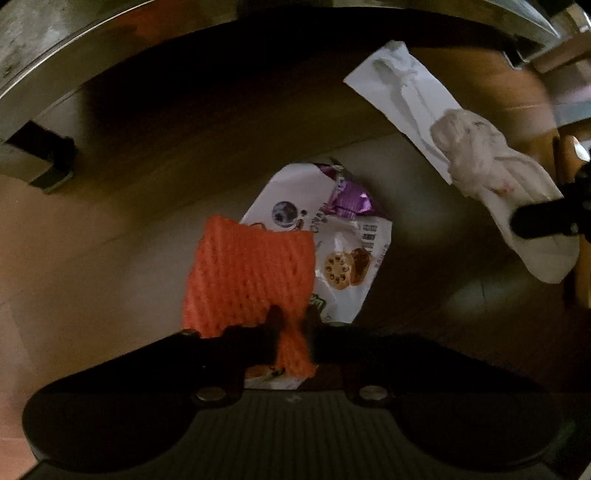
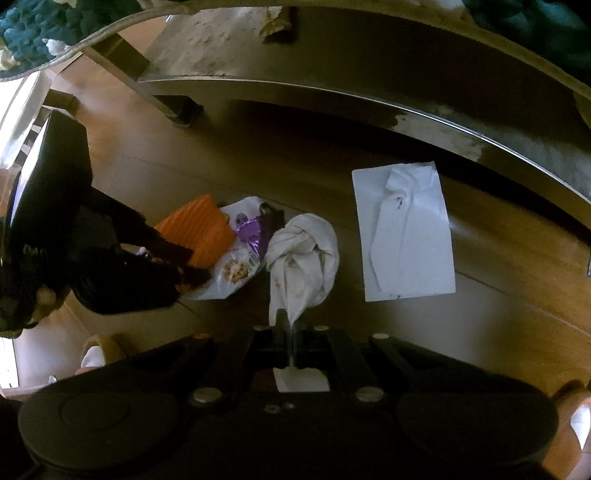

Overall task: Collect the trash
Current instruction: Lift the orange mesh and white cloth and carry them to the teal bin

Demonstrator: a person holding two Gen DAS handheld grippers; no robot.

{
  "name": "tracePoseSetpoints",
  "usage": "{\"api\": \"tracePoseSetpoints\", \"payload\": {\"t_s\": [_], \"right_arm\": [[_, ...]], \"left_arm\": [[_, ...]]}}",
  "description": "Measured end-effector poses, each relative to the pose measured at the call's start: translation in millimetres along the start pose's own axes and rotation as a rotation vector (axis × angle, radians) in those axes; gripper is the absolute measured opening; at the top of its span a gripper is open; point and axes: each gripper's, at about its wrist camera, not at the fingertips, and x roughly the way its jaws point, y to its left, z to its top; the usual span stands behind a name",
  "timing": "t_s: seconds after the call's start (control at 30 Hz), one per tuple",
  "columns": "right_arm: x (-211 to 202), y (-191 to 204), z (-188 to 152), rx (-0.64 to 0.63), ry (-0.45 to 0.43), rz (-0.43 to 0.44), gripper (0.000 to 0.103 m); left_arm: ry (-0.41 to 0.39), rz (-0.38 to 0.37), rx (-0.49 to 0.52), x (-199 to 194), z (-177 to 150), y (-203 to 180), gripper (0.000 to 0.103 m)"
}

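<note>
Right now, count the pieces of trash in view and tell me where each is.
4. Orange foam net gripped in the left tool; snack wrapper on the floor beneath it; crumpled tissue gripped in the right tool; white paper flat on the floor. More may be hidden.

I see a wooden floor [image 2: 509, 280] in warm brown planks running across the whole scene, shadowed in the middle. Along the far side a low table [image 2: 332, 70] with a pale, mottled, stone-like top and a thin bright edge curves across the view, casting a dark shadow on the floor beneath it. One of its dark legs [image 2: 177, 107] stands on the floor at the far left, ending in a square foot. Above that, at the far left corner, I can make out a teal knobbly fabric [image 2: 33, 29] with a light border; what it belongs to is unclear.
</note>
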Motion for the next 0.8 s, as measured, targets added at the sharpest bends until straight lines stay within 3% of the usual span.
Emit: {"api": "tracePoseSetpoints", "payload": {"t_s": [0.2, 0.43, 0.8], "right_arm": [[-14.7, 7.9, -1.0, 0.001, -0.014, -0.014, 0.002], [-64.0, 26.4, -4.2, 0.012, -0.069, -0.036, 0.002], [-217.6, 61.0, -27.7, 0.045, -0.262, -0.065, 0.002]], "left_arm": [[-0.012, -0.003, 0.038, -28.0, -2.1, -3.3, 0.010], [-0.054, -0.025, 0.065, -95.3, -3.2, -9.3, 0.010], [-0.268, -0.041, 0.128, -263.9, -1.1, -63.5, 0.010]]}}
